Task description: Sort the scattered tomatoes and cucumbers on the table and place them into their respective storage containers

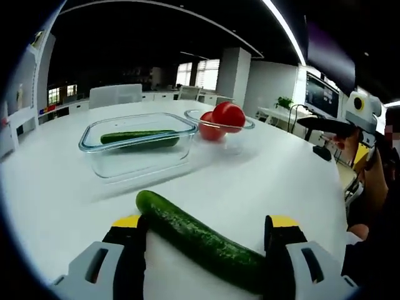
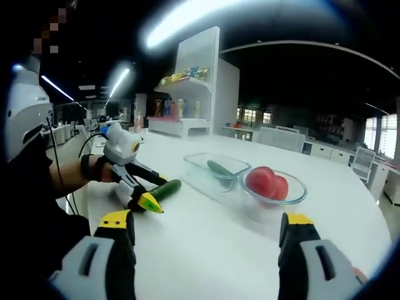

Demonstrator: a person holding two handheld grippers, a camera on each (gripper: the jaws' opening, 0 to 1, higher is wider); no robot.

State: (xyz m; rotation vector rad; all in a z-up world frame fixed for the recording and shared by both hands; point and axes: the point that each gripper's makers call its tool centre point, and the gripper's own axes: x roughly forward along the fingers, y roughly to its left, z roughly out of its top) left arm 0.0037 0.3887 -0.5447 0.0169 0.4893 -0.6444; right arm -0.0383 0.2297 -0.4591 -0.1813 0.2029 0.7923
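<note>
Cucumber (image 1: 200, 240) pickup is in hand: it lies on the table (image 1: 281, 181) between the wide-open left tongs (image 1: 206, 231). Closure, then transfer to the rectangular container (image 1: 139, 147), is judged next. Right tongs (image 2: 206, 228) are spread, empty.

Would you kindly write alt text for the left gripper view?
The left gripper straddles a cucumber lying on a white table, jaws open around it. Behind sit a rectangular glass container holding another cucumber and a glass bowl of tomatoes.
</note>
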